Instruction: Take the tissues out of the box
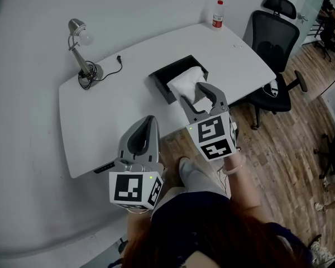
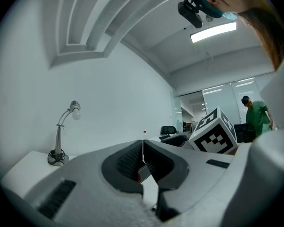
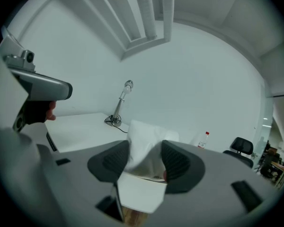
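Right gripper (image 3: 146,148): your jaws stood wide apart, with the ribbed pads (image 3: 114,161) on either side of the white tissue (image 3: 146,132). The tissue rose loose and puffy between them. Its sides reached both pads, but it was not pinched flat, so this was not a firm hold.

Left gripper (image 2: 143,145): your jaws were pressed together tip to tip with nothing between them. You held it off to the left of the right one, out over the near edge of the desk (image 1: 117,113) and apart from the box.

Task item: the tissue stood up out of the open top of the black box (image 1: 159,83), with its lower part inside. From the head view, your right gripper hung over the near end of the box, jaws pointing down toward the tissue.

Box position: around the middle of the white desk, set at an angle.

Surroundings:
- A silver lamp (image 1: 78,52) stood at the far left corner of the desk, well apart from the box.
- A small bottle (image 1: 218,14) with a red cap stood at the far right edge.
- A black office chair (image 1: 271,38) stood beyond the right end of the desk, on the wood floor (image 1: 279,149).
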Action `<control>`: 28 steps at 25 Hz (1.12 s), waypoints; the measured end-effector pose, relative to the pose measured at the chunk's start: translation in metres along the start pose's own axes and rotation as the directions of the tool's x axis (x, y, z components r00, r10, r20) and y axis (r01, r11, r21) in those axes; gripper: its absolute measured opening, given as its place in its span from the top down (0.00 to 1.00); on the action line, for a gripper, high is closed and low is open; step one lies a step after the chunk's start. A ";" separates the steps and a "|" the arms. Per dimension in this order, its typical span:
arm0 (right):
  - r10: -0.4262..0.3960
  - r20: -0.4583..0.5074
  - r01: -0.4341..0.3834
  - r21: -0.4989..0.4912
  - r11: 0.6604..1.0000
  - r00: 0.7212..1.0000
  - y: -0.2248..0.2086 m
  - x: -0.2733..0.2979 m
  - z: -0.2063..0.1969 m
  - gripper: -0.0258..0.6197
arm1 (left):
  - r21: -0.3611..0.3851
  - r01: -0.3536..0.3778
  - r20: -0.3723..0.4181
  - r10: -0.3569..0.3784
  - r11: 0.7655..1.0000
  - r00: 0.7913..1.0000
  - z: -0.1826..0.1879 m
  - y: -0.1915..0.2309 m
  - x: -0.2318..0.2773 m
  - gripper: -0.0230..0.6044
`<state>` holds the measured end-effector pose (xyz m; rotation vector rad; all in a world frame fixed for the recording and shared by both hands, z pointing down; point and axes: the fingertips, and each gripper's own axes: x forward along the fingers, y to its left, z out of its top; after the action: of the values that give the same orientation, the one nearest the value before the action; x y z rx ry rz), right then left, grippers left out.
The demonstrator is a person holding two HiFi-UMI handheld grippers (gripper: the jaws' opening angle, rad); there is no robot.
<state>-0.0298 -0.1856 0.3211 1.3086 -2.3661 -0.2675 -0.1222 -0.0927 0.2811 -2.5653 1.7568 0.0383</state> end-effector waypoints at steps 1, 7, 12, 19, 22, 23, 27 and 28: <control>-0.004 0.005 0.004 -0.001 1.000 1.000 0.002 -0.004 0.000 0.61 | 0.001 0.000 0.001 0.000 1.000 1.000 0.000 -0.002 -0.004 0.92; -0.017 0.037 0.017 -0.005 1.000 0.999 0.014 -0.023 0.007 0.61 | 0.004 0.007 0.013 -0.007 1.000 1.000 0.003 -0.008 -0.024 0.92; -0.027 0.057 0.028 -0.024 0.999 0.998 0.019 -0.036 0.014 0.61 | 0.003 0.016 0.018 -0.017 1.000 1.000 0.003 -0.012 -0.031 0.92; -0.045 0.071 0.046 -0.025 0.999 0.996 0.022 -0.048 0.018 0.61 | 0.006 0.031 0.024 -0.031 1.000 0.999 0.004 -0.016 -0.034 0.92; -0.048 0.072 0.050 -0.021 0.999 0.996 0.021 -0.051 0.016 0.61 | 0.008 0.032 0.027 -0.032 0.999 0.999 0.005 -0.019 -0.032 0.92; -0.048 0.072 0.050 -0.020 0.999 0.996 0.021 -0.052 0.016 0.61 | 0.010 0.031 0.027 -0.032 0.999 0.999 0.006 -0.019 -0.032 0.92; -0.044 0.076 0.046 -0.013 0.999 0.996 0.021 -0.059 0.014 0.61 | 0.012 0.024 0.028 -0.024 1.000 0.999 0.008 -0.022 -0.033 0.92; -0.042 0.079 0.043 -0.013 0.999 0.996 0.021 -0.061 0.015 0.61 | 0.012 0.020 0.028 -0.021 1.000 0.999 0.007 -0.023 -0.033 0.92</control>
<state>-0.0239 -0.1238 0.2995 1.3666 -2.3984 -0.3550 -0.1127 -0.0529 0.2753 -2.5620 1.7160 0.0630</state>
